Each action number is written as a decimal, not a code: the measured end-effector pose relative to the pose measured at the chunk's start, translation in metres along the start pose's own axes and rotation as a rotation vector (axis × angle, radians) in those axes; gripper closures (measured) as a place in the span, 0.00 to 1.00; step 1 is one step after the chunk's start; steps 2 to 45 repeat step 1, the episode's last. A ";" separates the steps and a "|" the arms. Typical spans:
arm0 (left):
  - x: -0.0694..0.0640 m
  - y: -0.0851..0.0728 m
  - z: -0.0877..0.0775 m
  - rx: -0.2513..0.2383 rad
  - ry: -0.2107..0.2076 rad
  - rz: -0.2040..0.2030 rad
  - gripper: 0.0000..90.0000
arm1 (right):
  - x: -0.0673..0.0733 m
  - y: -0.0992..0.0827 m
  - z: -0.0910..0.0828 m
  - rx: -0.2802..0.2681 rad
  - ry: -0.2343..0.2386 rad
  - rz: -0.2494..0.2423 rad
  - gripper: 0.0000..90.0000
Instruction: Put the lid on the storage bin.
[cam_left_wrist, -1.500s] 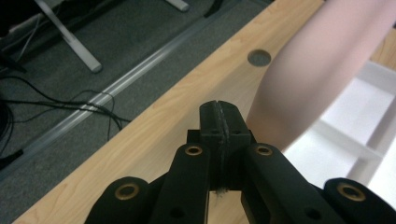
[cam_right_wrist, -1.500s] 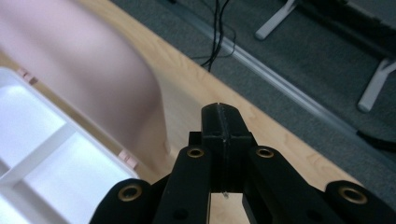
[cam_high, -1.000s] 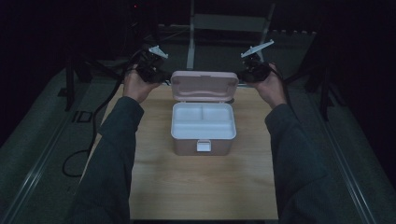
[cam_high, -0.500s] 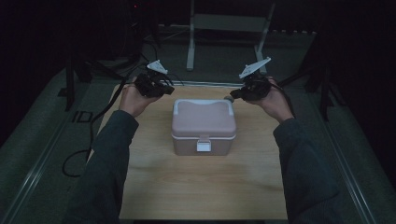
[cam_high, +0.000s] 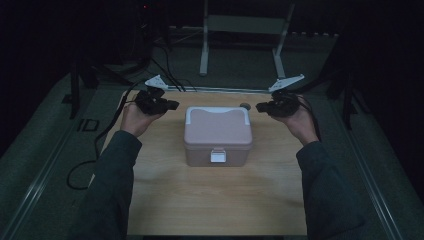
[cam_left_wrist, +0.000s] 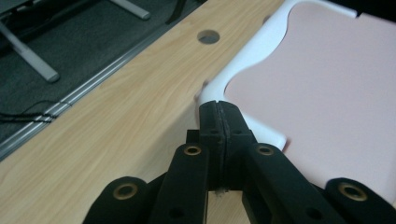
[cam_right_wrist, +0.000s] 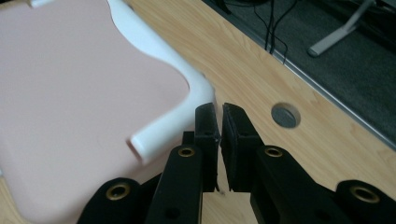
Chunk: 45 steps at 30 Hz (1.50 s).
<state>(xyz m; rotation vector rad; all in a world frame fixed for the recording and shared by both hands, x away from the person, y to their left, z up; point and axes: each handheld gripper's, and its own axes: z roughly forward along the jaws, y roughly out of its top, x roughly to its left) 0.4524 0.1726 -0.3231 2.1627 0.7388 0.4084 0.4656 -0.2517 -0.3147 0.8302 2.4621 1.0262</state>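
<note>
Pink lunch box (cam_high: 218, 135), lid down: left gripper (cam_high: 172, 105) closed, empty, at 9 o'clock; right gripper (cam_high: 260, 107), jaws just parting, empty, at 3. Press latch (cam_high: 217, 156) squarely.

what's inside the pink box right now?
Not visible: the pink box has its lid down, with the white front latch against the wall. The lid covers whatever is inside.

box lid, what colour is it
Pink lid with a white handle, best in the right gripper view.
</note>
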 end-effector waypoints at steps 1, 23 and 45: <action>0.002 -0.003 -0.001 -0.005 -0.002 -0.010 0.98 | -0.001 -0.002 0.000 0.005 -0.005 0.009 0.94; 0.002 -0.003 -0.001 -0.005 -0.002 -0.010 0.98 | -0.001 -0.002 0.000 0.005 -0.005 0.009 0.94; 0.002 -0.003 -0.001 -0.005 -0.002 -0.010 0.98 | -0.001 -0.002 0.000 0.005 -0.005 0.009 0.94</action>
